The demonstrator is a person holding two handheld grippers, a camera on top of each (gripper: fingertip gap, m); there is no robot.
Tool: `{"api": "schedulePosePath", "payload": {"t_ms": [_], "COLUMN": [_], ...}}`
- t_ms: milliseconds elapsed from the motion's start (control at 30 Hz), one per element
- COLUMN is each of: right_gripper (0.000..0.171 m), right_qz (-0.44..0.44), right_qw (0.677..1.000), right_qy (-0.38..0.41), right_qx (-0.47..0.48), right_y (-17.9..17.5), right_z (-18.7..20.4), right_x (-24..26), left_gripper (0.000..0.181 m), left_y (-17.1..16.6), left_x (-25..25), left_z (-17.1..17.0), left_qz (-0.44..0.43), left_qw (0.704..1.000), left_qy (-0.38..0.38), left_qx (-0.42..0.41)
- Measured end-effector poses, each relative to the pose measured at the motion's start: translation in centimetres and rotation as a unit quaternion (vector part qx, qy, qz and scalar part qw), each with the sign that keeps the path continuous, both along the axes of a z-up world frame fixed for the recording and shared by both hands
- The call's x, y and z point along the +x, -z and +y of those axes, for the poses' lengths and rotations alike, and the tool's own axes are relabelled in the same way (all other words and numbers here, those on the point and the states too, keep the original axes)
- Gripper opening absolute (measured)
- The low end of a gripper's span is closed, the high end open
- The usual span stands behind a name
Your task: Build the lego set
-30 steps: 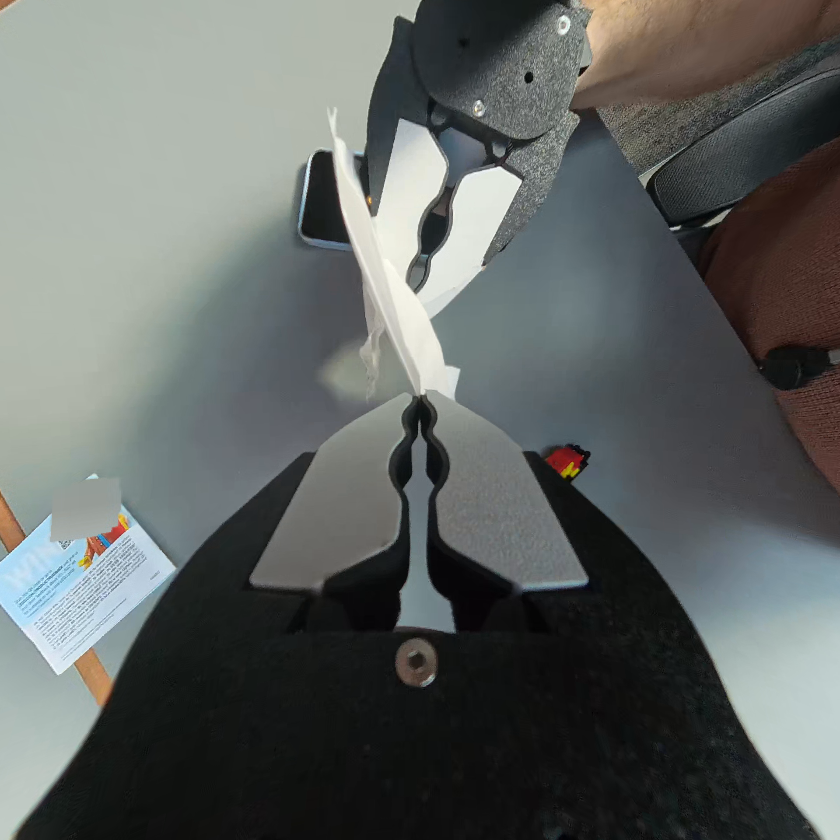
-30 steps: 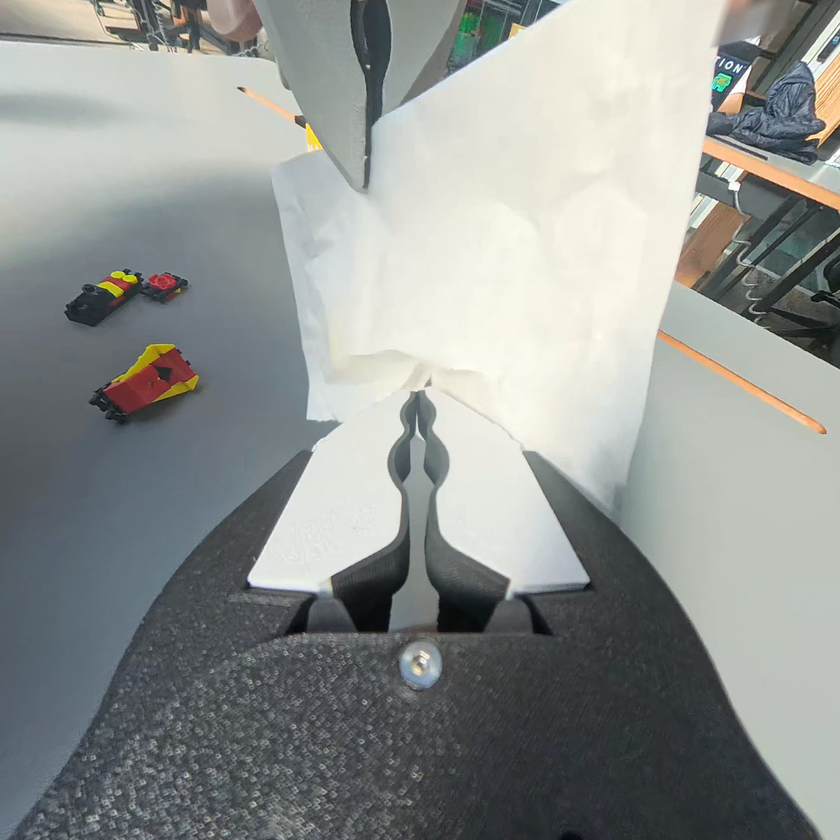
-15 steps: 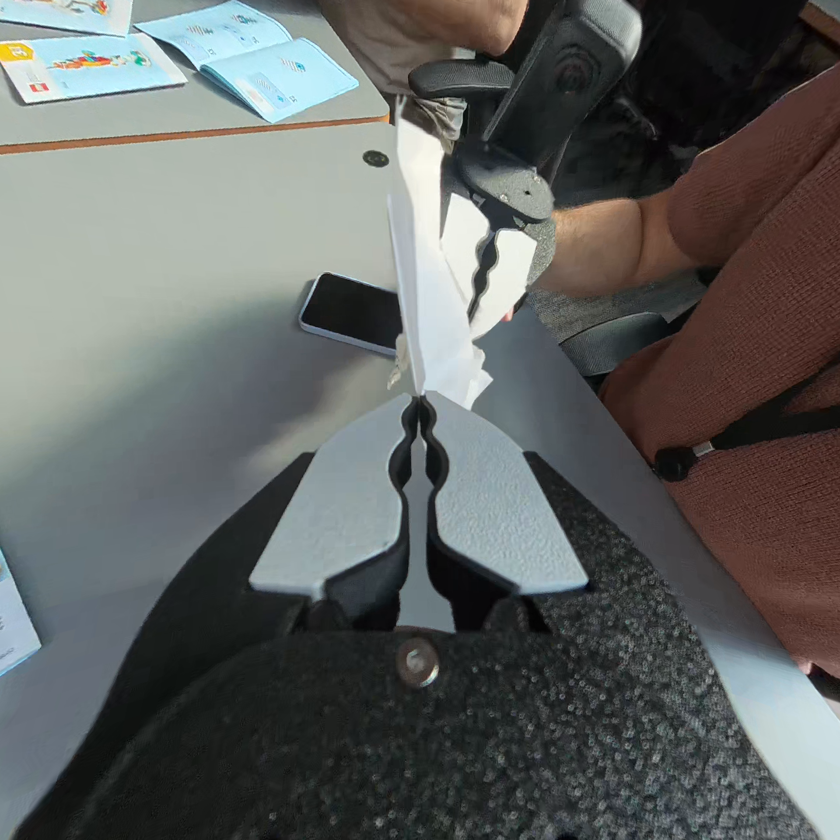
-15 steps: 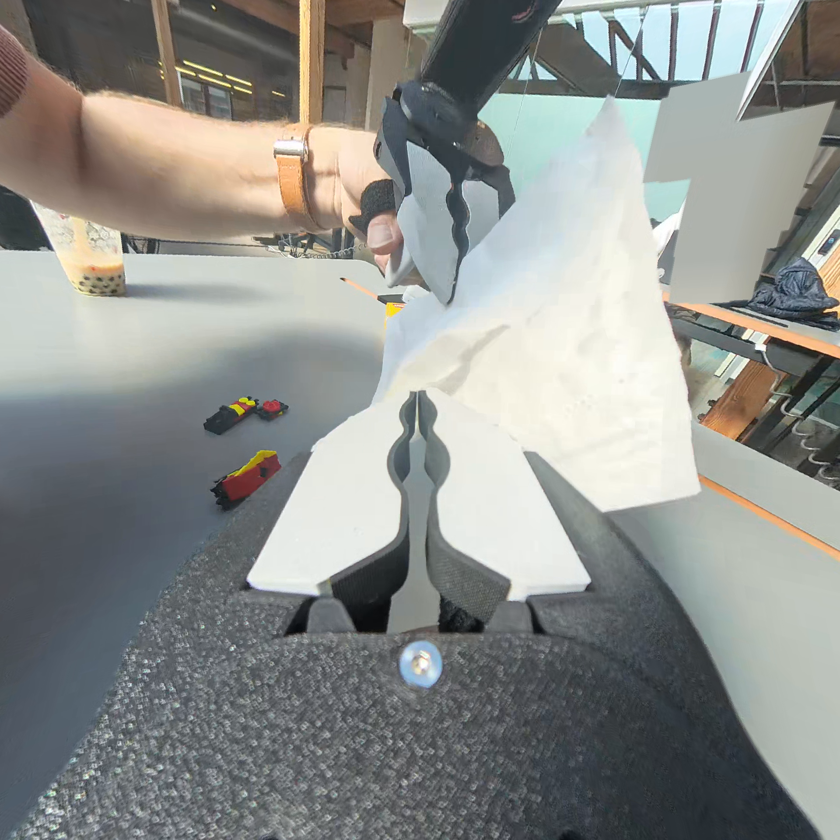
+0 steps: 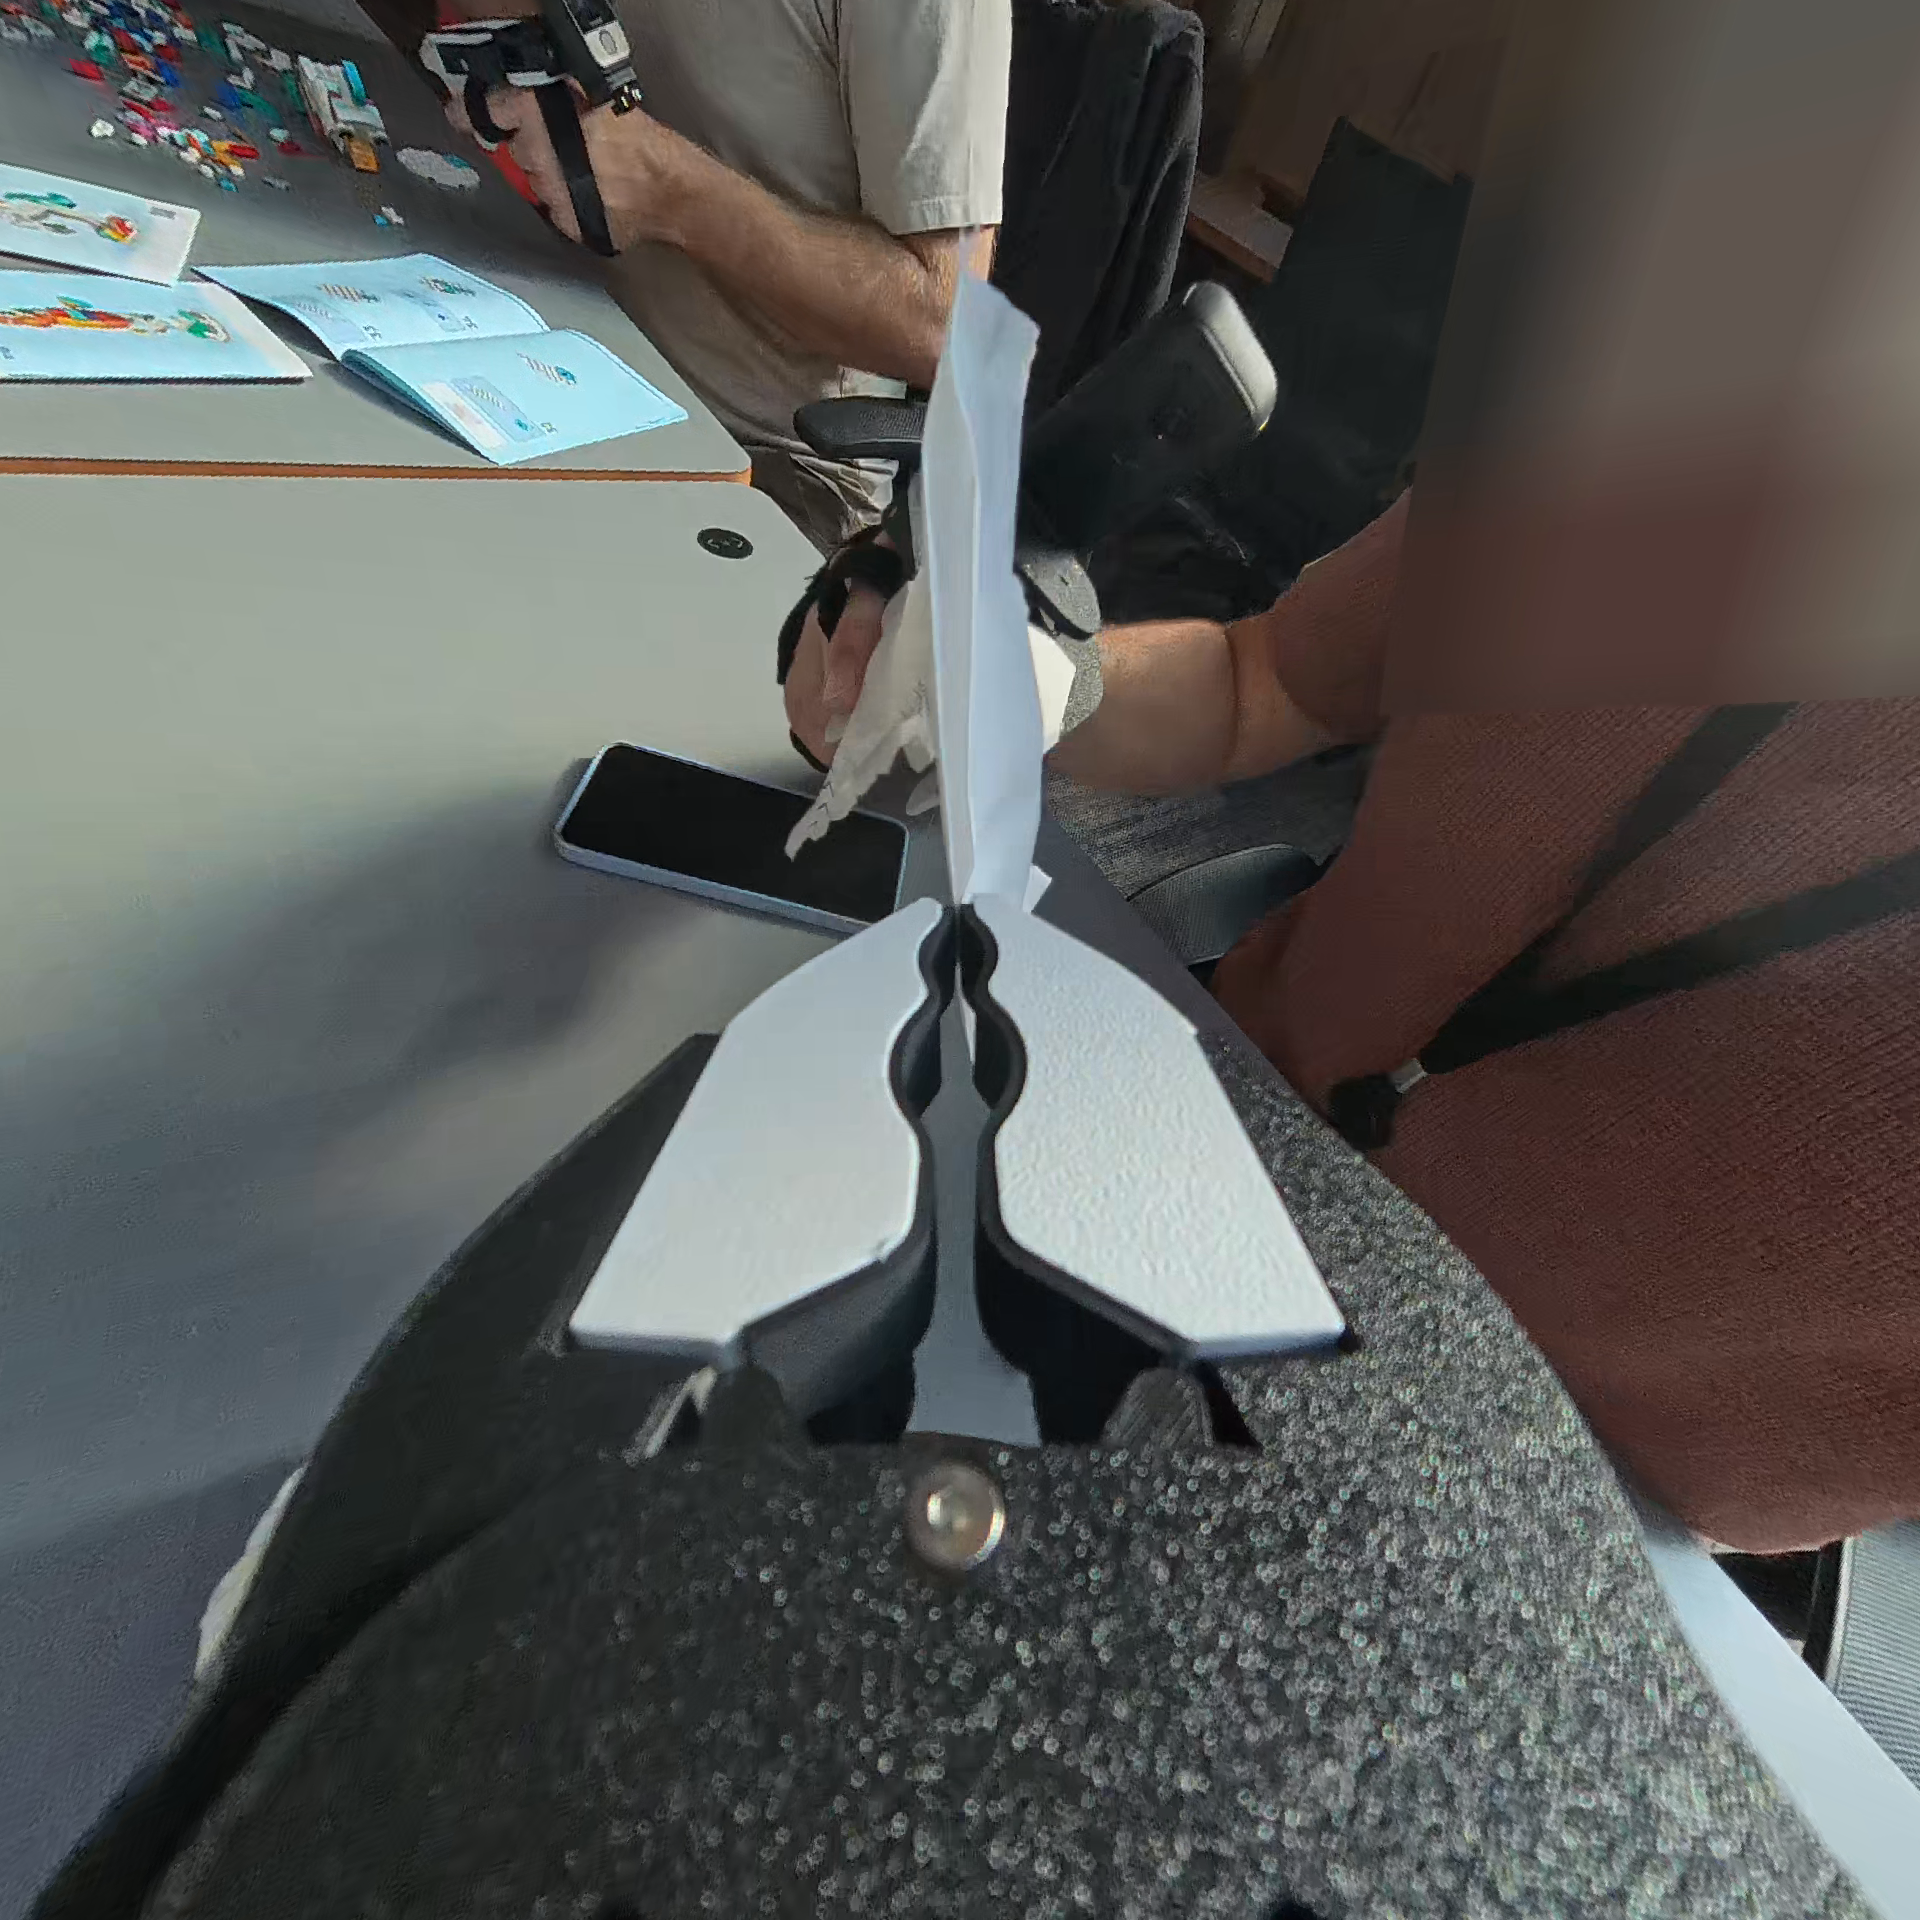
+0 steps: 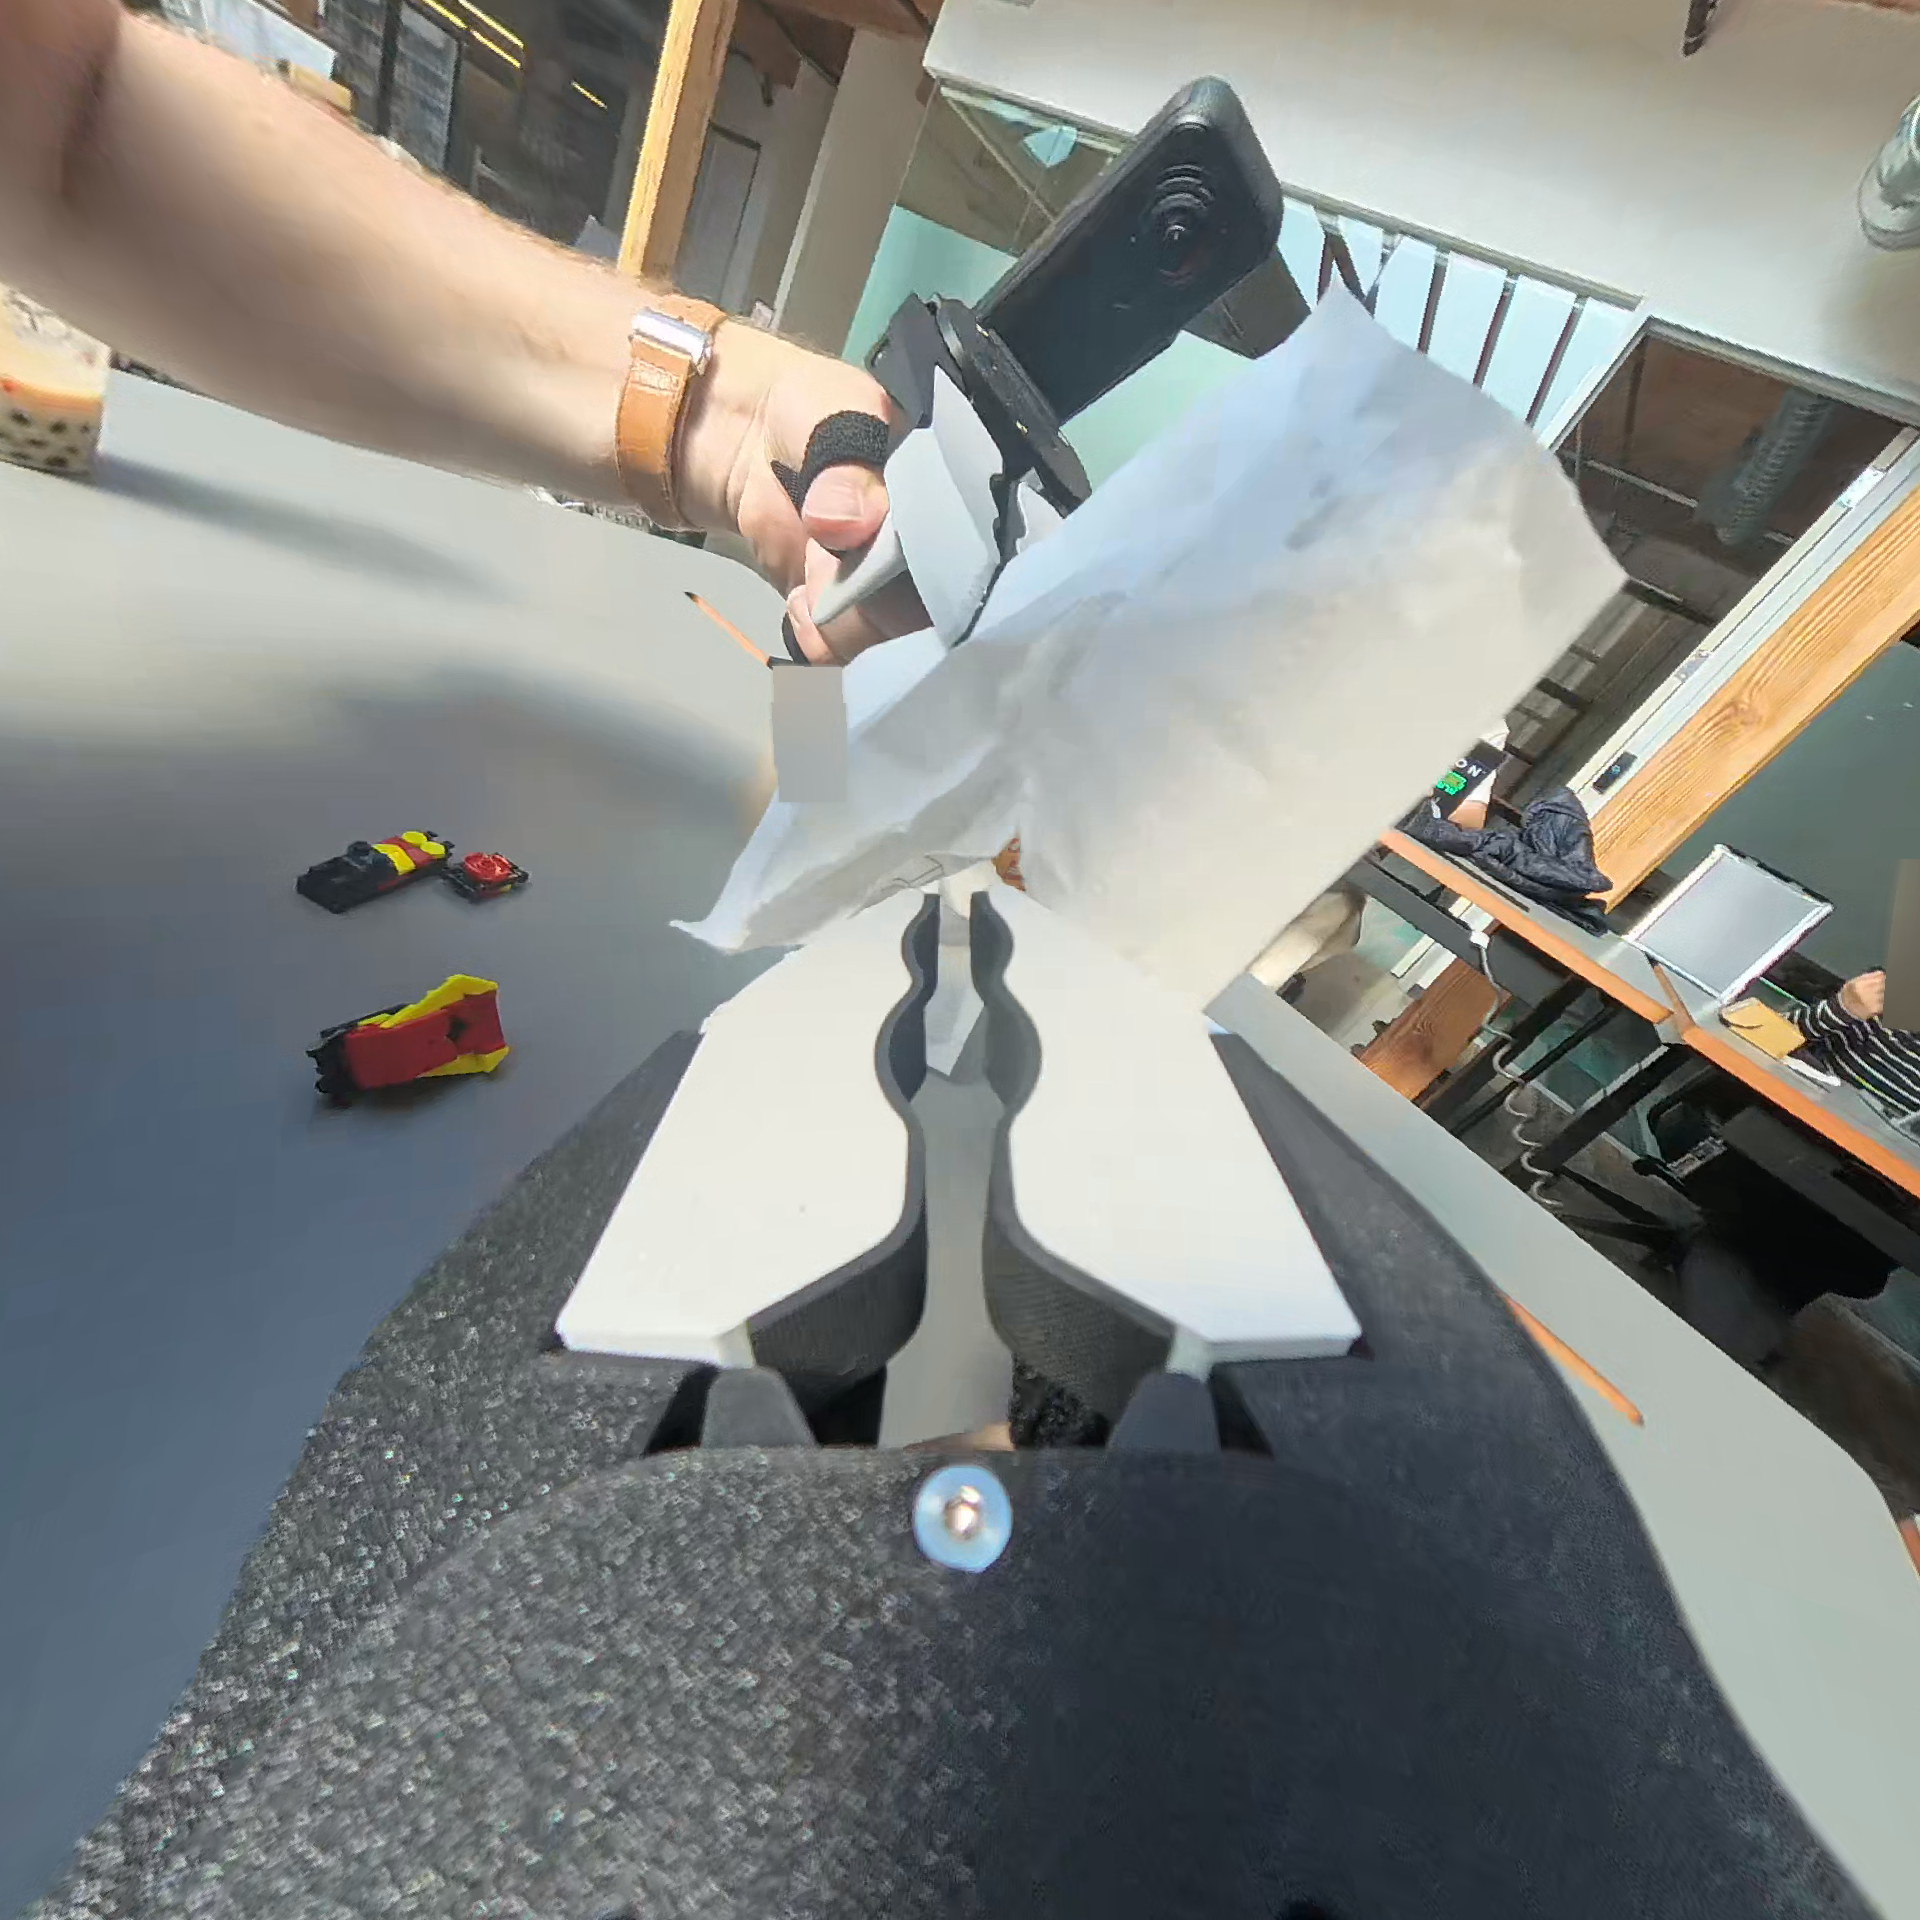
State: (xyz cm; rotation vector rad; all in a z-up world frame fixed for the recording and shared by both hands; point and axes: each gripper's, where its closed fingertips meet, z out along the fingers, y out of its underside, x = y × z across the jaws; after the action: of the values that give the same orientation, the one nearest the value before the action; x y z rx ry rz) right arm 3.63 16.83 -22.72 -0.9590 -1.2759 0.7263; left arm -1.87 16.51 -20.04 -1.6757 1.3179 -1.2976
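Observation:
A white paper bag (image 5: 982, 623) hangs in the air between my two grippers. My left gripper (image 5: 958, 914) is shut on its lower edge. In the right wrist view the bag (image 6: 1247, 665) is crumpled and torn at its near edge. My right gripper (image 6: 951, 904) grips that edge, its jaws a narrow gap apart with paper between them. The left gripper (image 6: 971, 623) shows beyond, pinching the bag's far side. A red and yellow lego build (image 6: 416, 1039) and a black, yellow and red piece (image 6: 364, 868) lie on the grey table (image 6: 208, 675), left of the bag.
A dark phone (image 5: 727, 831) lies on the table under the bag. Blue instruction booklets (image 5: 499, 384) and loose bricks (image 5: 187, 104) lie on the far table, where another person (image 5: 779, 208) sits. A drink cup (image 6: 42, 416) and a pencil (image 6: 727, 623) are at the back. Across from one pair of fingers to the other is roughly 7 cm. To reach the dark phone (image 5: 727, 831) in a straight line is about 20 cm for my right fingers, about 25 cm for my left.
Both grippers have risen and tilted up with the bag between them, and have drawn farther apart. The right gripper's jaws have parted slightly, and a torn edge of the bag now shows.

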Motion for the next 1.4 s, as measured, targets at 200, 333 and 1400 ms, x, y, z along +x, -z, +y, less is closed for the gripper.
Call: {"api": "schedulePosePath", "payload": {"t_ms": [200, 333, 1400], "right_gripper": [0.008, 0.013, 0.002], "right_qz": [0.050, 0.034, 0.025], "right_qw": [0.982, 0.971, 0.977], "right_qy": [-0.029, -0.045, 0.011], "right_qx": [-0.182, -0.230, -0.209], "right_y": [-1.4, -1.7, -1.3], "right_z": [-1.0, -1.9, -1.4], "right_x": [1.0, 0.2, -1.9], "left_gripper": [0.000, 0.000, 0.000], "left_y": [-0.3, -0.1, -0.9], "left_x": [-0.6, -0.5, -0.7], "left_z": [0.1, 0.0, -0.2], "left_qz": [-0.023, -0.022, -0.049], "left_qw": [0.999, 0.999, 0.998], "left_qy": [-0.019, -0.022, -0.020], "left_qx": [0.023, 0.030, 0.045]}}
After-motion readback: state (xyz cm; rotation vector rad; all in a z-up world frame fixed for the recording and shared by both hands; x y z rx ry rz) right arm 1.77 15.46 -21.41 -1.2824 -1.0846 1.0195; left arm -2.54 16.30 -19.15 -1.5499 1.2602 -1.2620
